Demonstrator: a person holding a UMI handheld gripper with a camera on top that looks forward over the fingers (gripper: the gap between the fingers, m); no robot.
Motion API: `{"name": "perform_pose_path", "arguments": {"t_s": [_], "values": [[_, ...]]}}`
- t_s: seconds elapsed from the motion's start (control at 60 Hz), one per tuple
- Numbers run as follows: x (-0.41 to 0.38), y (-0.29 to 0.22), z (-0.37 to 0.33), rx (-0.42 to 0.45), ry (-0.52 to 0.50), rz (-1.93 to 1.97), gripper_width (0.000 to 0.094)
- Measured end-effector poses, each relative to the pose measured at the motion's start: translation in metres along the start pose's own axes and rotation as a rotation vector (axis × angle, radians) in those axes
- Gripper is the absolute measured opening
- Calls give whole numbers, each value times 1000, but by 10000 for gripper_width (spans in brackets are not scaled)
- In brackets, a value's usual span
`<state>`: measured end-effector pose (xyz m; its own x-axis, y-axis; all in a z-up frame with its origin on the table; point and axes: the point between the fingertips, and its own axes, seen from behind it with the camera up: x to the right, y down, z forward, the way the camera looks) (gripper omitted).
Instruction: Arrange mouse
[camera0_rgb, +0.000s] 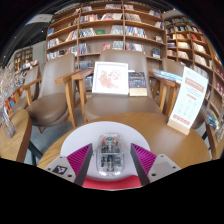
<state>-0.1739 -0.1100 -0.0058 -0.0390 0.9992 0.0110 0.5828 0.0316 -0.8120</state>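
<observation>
Claw: my claw (111, 160) pinches the mouse, a pink pad on either side.
Mouse: transparent mouse (110, 152), over the white round pad (110, 132) on the wooden counter (165, 128).
Beyond: bookshelves (105, 30).

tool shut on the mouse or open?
Shut on the mouse: both pink pads of the tool press its sides, no gap showing.

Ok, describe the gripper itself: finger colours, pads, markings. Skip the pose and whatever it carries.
The gripper has two fingers at the bottom of the view. Each finger is pale grey plastic on its outer side and bears a magenta pad on its inner face, tapering forward to a point. A red strip runs between the finger bases. No cables, sleeves or markings show.
</observation>
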Motion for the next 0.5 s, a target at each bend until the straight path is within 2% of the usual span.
{"name": "perform_pose_path", "arguments": {"t_s": [0.033,0.067,0.15,0.367,0.5], "values": [[0,-3,-5,9,3,-6,864],[-1,-7,-13,22,-1,-10,821],[-2,-19,-50,54,-9,1,855],[4,-28,-237,181,-12,-24,853],[13,13,-346,207,-12,-39,855]]}}
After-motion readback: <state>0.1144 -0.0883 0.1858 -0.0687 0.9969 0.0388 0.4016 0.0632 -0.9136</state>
